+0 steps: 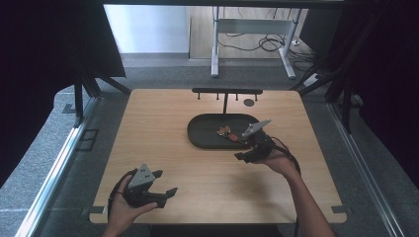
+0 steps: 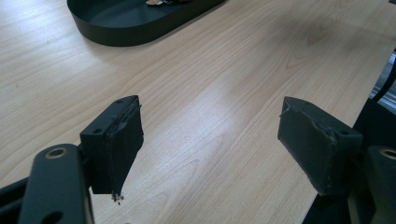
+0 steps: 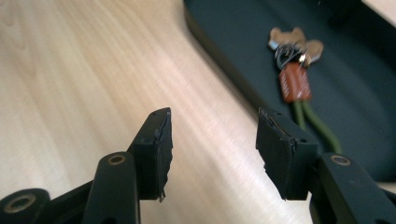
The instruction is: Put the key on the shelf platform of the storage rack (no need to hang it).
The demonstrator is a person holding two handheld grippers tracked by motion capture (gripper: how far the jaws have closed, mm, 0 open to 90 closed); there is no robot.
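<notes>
A keyring (image 3: 294, 60) with a brown tag and a green cord is seen lying inside the black oval tray (image 1: 202, 140), toward the tray's right half. The right gripper (image 3: 212, 149) is held just outside the tray's near rim, its jaws partly open with nothing between them. The left gripper (image 2: 210, 144) is parked well apart from the tray, over bare table (image 1: 197, 173), jaws spread wide and empty. If the keyring is to be picked up, the right jaws would best be brought over the rim and lowered astride the brown tag, since the cord is thin and may slip. The rim should be cleared first so the tray is not nudged.
</notes>
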